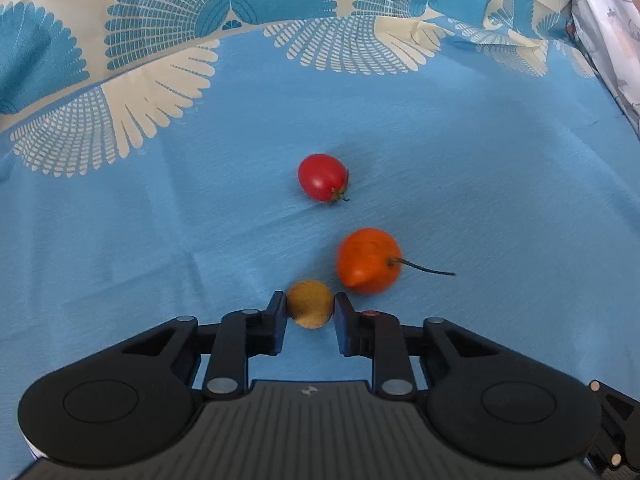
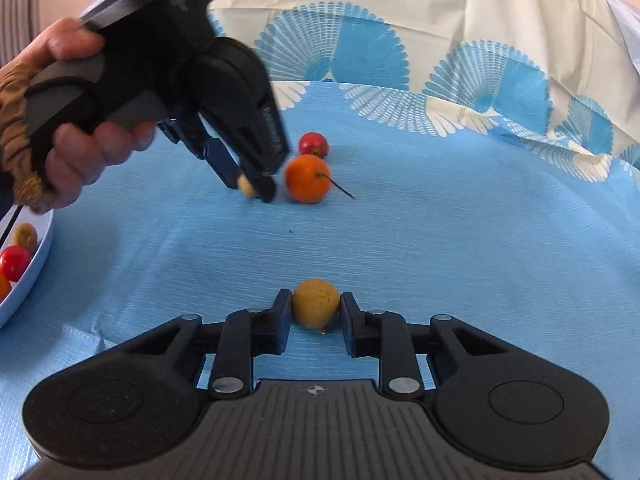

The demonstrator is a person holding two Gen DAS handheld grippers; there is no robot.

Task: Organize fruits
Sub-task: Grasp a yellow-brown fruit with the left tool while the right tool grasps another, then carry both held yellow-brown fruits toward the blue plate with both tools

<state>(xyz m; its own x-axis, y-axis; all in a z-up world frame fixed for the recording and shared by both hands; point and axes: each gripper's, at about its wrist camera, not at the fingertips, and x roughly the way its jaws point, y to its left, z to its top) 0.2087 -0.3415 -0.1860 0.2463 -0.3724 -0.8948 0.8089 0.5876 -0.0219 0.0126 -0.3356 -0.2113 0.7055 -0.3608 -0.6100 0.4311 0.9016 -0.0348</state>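
In the left wrist view my left gripper (image 1: 310,307) is shut on a small tan round fruit (image 1: 310,303) that rests on the blue cloth. Just right of it lies an orange fruit (image 1: 367,260) with a long stem, and farther off a red tomato (image 1: 322,177). In the right wrist view my right gripper (image 2: 315,307) is shut on another tan round fruit (image 2: 315,302) on the cloth. Farther away there, a hand holds the left gripper (image 2: 252,190), tilted down onto its tan fruit (image 2: 246,187), beside the orange fruit (image 2: 307,178) and the tomato (image 2: 313,144).
A pale plate (image 2: 32,276) at the left edge of the right wrist view holds a red tomato (image 2: 14,263), a tan fruit (image 2: 24,236) and part of an orange one. The blue cloth (image 1: 480,160) has patterned folds raised along its far side.
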